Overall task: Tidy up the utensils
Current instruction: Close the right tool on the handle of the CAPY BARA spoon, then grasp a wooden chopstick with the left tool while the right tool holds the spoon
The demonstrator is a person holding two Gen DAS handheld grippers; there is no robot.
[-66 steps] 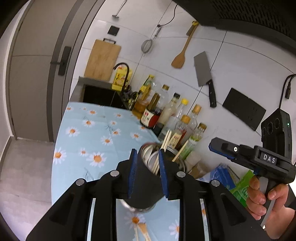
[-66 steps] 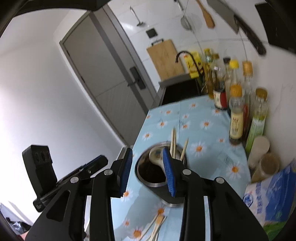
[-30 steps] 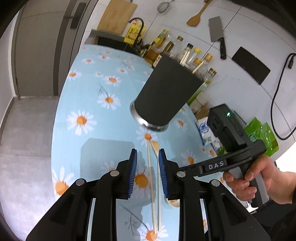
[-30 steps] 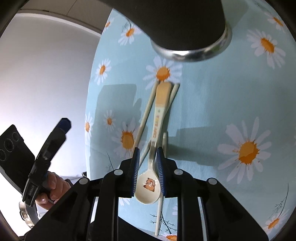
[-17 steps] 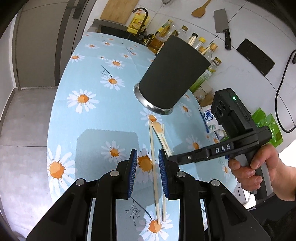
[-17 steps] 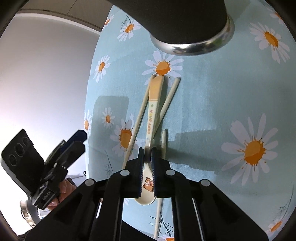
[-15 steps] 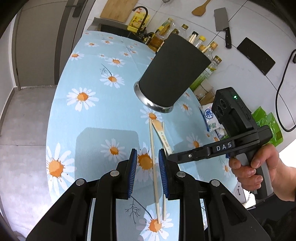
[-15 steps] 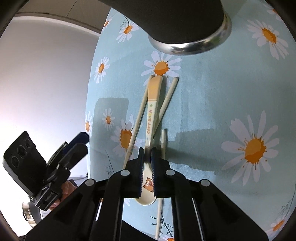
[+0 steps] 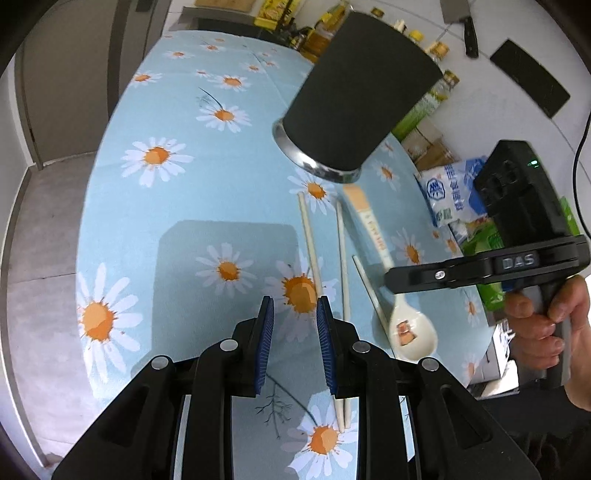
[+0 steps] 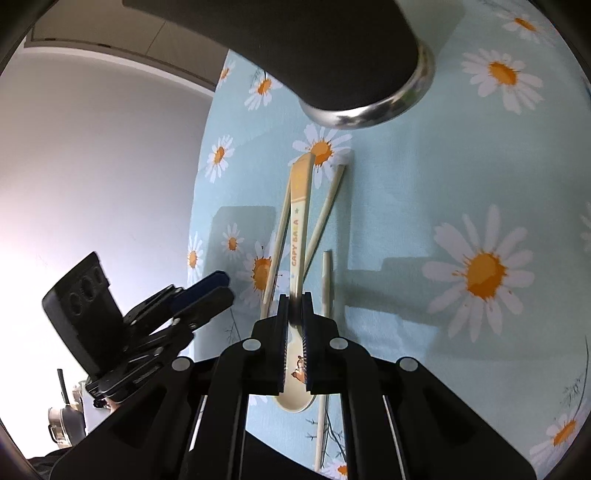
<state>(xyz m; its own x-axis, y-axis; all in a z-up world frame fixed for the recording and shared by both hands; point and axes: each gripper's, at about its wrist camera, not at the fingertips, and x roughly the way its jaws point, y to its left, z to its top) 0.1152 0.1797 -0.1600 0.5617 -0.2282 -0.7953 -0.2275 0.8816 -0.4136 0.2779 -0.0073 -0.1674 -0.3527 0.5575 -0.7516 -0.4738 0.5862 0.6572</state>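
Note:
A cream spoon (image 10: 297, 221) with an orange handle tip and a cartoon in its bowl lies on the daisy tablecloth; in the left wrist view it (image 9: 404, 326) lies right of centre. My right gripper (image 10: 294, 300) is shut on the spoon's neck, lifting the handle slightly. Pale chopsticks (image 9: 310, 243) lie beside the spoon, also seen in the right wrist view (image 10: 325, 208). My left gripper (image 9: 292, 309) is open and empty above a chopstick. The black utensil holder (image 9: 360, 96) with a steel base stands just beyond the utensils.
Sauce bottles (image 9: 436, 48) line the wall behind the holder. A blue and white bag (image 9: 448, 192) and green packets (image 9: 487, 236) lie at the right. A cleaver (image 9: 461, 14) hangs on the tiled wall. The table edge (image 9: 83, 221) drops to the floor at the left.
My right gripper has closed on the spoon's neck and begun to lift it. My left gripper has come down from the holder and moved closer to the chopsticks, still open.

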